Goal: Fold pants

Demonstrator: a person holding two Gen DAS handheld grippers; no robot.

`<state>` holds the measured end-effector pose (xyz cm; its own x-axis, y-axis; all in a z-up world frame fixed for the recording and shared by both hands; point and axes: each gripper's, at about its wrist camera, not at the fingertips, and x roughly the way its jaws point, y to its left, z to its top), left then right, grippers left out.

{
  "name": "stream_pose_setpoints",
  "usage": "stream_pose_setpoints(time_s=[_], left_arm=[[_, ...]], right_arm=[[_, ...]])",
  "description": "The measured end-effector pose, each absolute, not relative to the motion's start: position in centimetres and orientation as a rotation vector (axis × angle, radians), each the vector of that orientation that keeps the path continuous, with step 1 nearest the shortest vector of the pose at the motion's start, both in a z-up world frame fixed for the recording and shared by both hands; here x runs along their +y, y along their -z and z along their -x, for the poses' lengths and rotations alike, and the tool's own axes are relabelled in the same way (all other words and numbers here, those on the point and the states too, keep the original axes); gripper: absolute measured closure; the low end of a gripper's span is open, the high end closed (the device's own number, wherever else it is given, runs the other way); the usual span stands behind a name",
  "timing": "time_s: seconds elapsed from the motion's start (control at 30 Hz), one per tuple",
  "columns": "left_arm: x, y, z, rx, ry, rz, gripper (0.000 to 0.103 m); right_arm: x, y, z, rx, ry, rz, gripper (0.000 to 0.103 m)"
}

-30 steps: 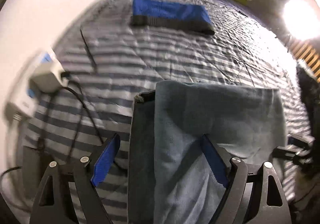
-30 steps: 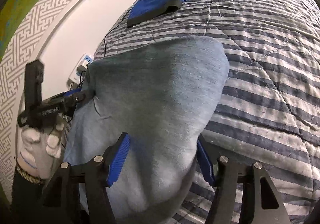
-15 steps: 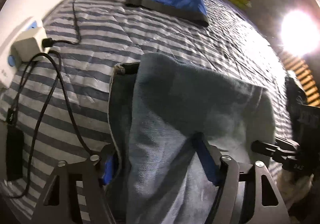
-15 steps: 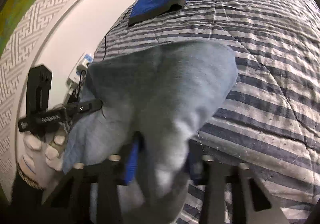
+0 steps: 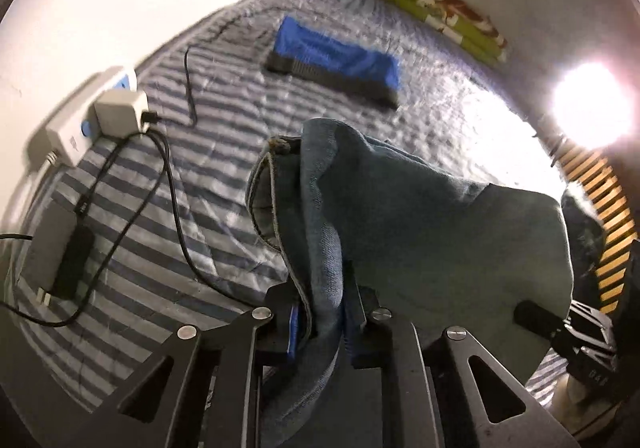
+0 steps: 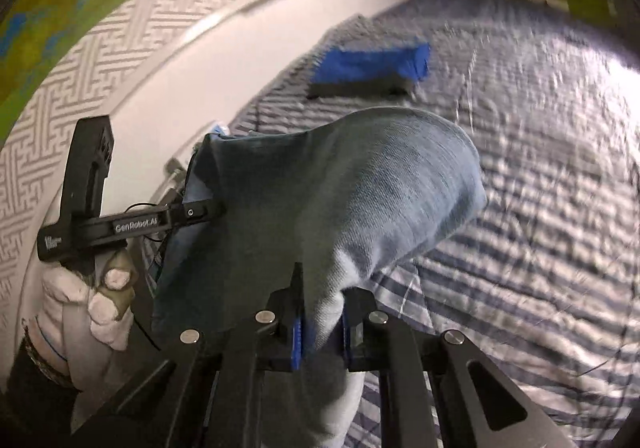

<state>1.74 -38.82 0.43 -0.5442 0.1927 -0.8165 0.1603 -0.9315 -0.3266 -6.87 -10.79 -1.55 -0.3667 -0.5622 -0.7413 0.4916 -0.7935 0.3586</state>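
Denim-blue pants [image 5: 420, 224] fill the lower middle of both views, already doubled over at least once, with a seamed hem edge showing at the centre of the left wrist view. They hang bunched between the two tools above the striped bed [image 5: 168, 184], seemingly gathered up clear of it, though whether any part rests on the quilt cannot be told. The left tool [image 5: 320, 332] has just been closing and now pinches a thick fold of the cloth between its blue pads; the right tool [image 6: 320, 332] has likewise been closing and clamps another bunch of the same cloth. I judge the fold partly done: the next fold, laying flat and smoothing remain.

Counted: one pair of pants in hand; one blue folded garment [image 5: 336, 60] with a dark band, upper centre, apparently finished; two tools; one gloved hand [image 6: 92, 300] at lower left of the right wrist view; one white power strip [image 5: 92, 116] with one charger plugged in, at left; several black cables; one green patterned bundle [image 5: 440, 8] at upper right; one bright lamp [image 5: 592, 104] at right.
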Motion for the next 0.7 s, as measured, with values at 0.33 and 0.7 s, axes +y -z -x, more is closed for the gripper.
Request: stream_pose_setpoints(time_s=[0.33, 0.7], left_arm=[[-38.2, -8.9, 0.4, -0.572, -2.792, 1.235, 0.088], [-39.9, -16.2, 10.0, -0.494, -2.920, 1.082, 0.089]], right_arm=[[-10.3, -6.5, 9.0, -0.035, 2.289, -0.990, 0.091], [-11.9, -10.6, 18.4, -0.094, 2.349, -0.874, 0.091]])
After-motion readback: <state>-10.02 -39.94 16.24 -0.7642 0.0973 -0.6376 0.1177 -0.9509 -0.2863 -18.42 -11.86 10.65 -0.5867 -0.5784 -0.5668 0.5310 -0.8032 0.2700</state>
